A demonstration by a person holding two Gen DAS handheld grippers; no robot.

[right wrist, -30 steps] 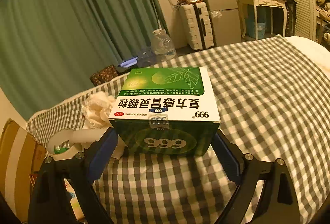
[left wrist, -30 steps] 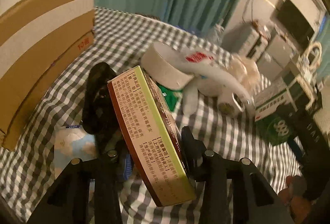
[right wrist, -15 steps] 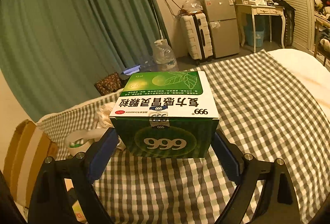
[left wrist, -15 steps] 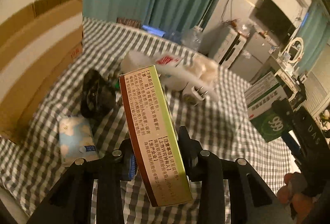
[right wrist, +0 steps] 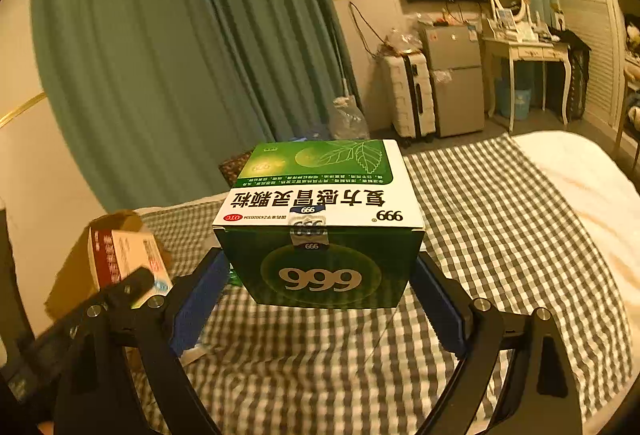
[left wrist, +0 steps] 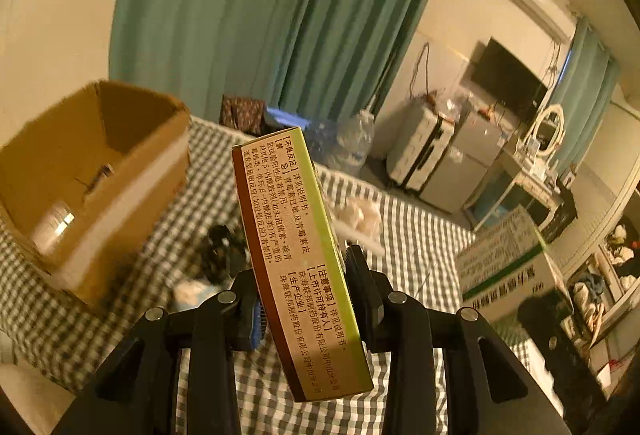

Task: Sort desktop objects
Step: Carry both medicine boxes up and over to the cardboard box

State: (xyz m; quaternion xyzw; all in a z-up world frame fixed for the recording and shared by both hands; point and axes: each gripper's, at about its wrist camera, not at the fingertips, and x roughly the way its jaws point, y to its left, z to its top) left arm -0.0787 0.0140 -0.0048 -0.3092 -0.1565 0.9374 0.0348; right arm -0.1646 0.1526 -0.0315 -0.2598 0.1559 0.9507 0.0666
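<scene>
Gripping tight on both sides, we have each claw loaded. Our left gripper (left wrist: 304, 287) pinches a slim tan-and-lime cardboard medicine box (left wrist: 296, 255) between narrow pads, the box standing tilted on end above the grey-and-white checked cloth (left wrist: 404, 235). An open brown cardboard carton (left wrist: 92, 175) sits to its left. Our right gripper (right wrist: 320, 299) spans wide, blue pads pressed on the sides of a green-and-white cube-shaped medicine box (right wrist: 324, 219), held clear of the cloth with its lettering upside down to us.

A bedroom: checked bed (right wrist: 500, 235), vanity table (right wrist: 524, 53), curtains (right wrist: 160, 55).
</scene>
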